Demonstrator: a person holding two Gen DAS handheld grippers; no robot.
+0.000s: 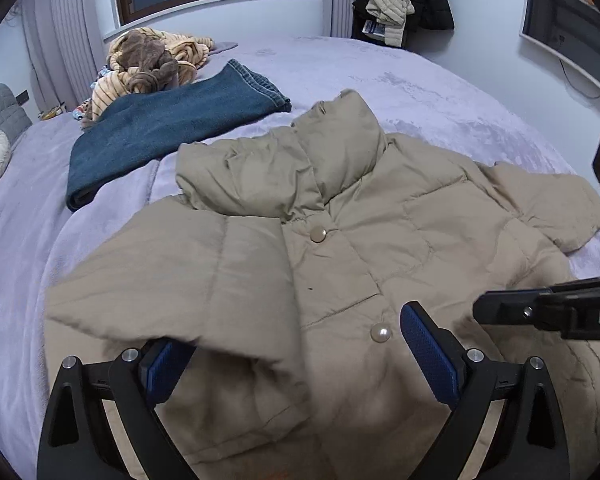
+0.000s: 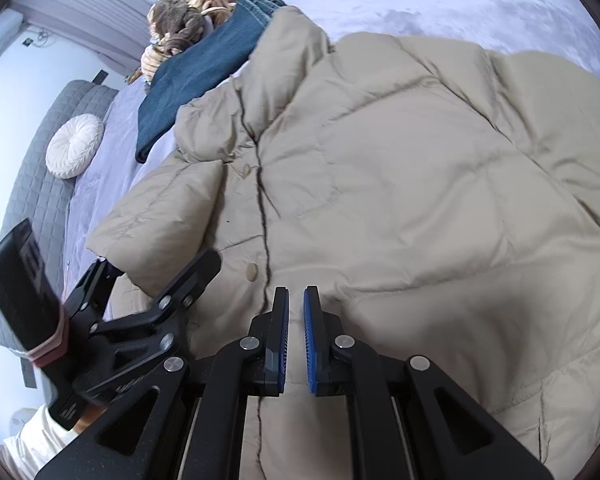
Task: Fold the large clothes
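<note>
The beige puffer jacket [image 1: 380, 216] lies front side up on the lavender bed cover [image 1: 420, 80], and it fills most of both wrist views. I judge it light but very bulky. The filling is soft and springy, so a fold will probably want to open again. The shell looks smooth and perhaps a little slippery. For this reason a good place to take hold seems to be a thin edge: the cuff of a sleeve, the hem or the front placket, not the thick quilted panels.

It has wide quilted squares, a high padded collar [image 1: 340, 136] at 12 o'clock in the left wrist view, and pale round snap buttons [image 1: 381, 333] along the closed front. The sleeve at 9 o'clock [image 1: 172, 292] is already laid across the chest. The other sleeve [image 1: 548, 208] lies spread out toward 3 o'clock.

The left gripper [image 1: 284, 364] hovers over the folded sleeve with its blue pads [image 1: 428, 352] wide apart, and nothing is pressed between them. The right gripper [image 2: 296, 336] is over the button line, near 6 o'clock in its own view. Its jaws are almost together with only a narrow gap, and they hold no fabric.

Folded blue jeans [image 1: 172, 136] lie beyond the jacket at 10 o'clock.
</note>
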